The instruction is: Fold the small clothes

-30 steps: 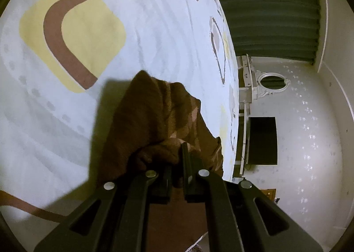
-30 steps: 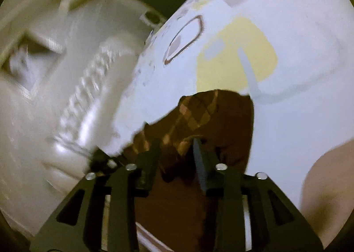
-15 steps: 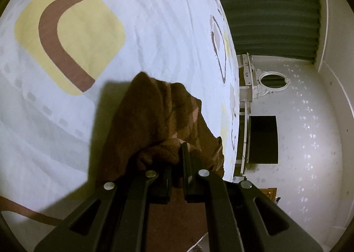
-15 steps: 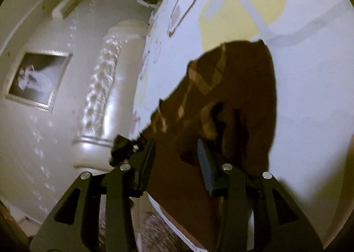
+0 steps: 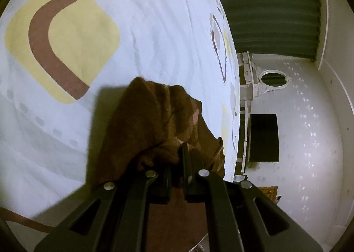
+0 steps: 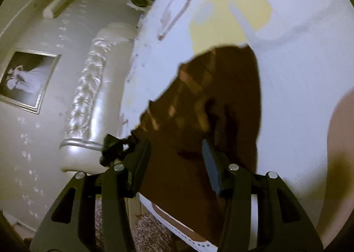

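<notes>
The left gripper [image 5: 177,163] is pinching a bunched edge of the brown cloth [image 5: 154,123], its fingers [image 5: 185,163] drawn narrow with fabric between them. The right gripper [image 6: 177,154] is hovering with its fingers [image 6: 210,163] standing wide apart over the cloth [image 6: 210,108], gripping nothing as far as the view shows.

The cloth, brown with a lighter check, is lying rumpled near the edge of the bed [image 5: 143,30], part lifted at the left grip, the rest draped on the patterned sheet. No clean crease is showing, so the folding is looking barely begun: spreading flat and every fold are probably left.

Beyond are a headboard [image 6: 88,101] and green curtain [image 5: 270,8].
</notes>
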`<state>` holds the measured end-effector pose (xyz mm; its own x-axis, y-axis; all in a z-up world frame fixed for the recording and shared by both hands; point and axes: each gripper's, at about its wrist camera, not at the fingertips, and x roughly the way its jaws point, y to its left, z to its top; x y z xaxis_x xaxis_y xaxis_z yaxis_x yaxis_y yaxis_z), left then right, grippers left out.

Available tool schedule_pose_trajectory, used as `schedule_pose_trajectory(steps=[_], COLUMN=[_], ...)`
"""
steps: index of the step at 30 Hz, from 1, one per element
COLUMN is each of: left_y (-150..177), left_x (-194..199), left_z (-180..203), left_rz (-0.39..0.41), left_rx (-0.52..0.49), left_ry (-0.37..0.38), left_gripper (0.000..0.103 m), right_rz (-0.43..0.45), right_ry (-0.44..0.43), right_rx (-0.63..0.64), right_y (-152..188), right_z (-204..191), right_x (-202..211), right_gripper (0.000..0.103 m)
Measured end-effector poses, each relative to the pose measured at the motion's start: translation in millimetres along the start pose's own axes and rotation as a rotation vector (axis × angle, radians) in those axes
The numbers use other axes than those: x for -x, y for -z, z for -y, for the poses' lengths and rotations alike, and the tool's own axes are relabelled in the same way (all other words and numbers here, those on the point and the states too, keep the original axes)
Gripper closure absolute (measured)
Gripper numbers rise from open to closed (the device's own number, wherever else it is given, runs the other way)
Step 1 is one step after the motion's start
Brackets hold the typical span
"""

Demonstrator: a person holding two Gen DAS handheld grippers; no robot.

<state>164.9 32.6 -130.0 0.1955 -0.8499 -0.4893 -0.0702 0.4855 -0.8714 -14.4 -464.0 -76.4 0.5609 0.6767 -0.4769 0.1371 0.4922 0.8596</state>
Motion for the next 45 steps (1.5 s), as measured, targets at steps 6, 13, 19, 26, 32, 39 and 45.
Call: schedule_pose_trajectory(steps=[6, 13, 19, 26, 32, 39, 45], left_y=[3, 0, -5, -5, -10, -6, -9], left_x=[-1, -3, -8, -6, 11, 25, 20], left_z=[-1, 5, -2, -7, 10, 15, 24], left_rz=[0.004, 0.004, 0.019, 0.011, 0.033, 0.075, 0.091], left_rx=[0.008, 0.005, 0.057, 0.118, 0.040, -0.033, -0.087], left_ry=[-0.003, 0.009, 0.047, 0.121, 0.114, 0.030, -0.010], left_gripper=[0.096, 0.096, 0.095, 0.069, 0.047, 0.044, 0.044], right_rz=[-0.002, 0.071, 0.177, 0.224, 0.183, 0.217, 0.168], right_ry=[0.027, -0.014, -0.032, -0.023, 0.014, -0.014, -0.005], right_rx=[-0.068, -0.108, -0.164, -0.216, -0.115, -0.117, -0.087], right_y=[-1, -21, -50, -67, -60, -60, -60], right_z=[17, 20, 28, 46, 35, 39, 37], right_x=[-16, -24, -26, -28, -27, -14, -22], right_gripper=[0.057, 0.094, 0.094, 0.075, 0.067, 0.059, 0.057])
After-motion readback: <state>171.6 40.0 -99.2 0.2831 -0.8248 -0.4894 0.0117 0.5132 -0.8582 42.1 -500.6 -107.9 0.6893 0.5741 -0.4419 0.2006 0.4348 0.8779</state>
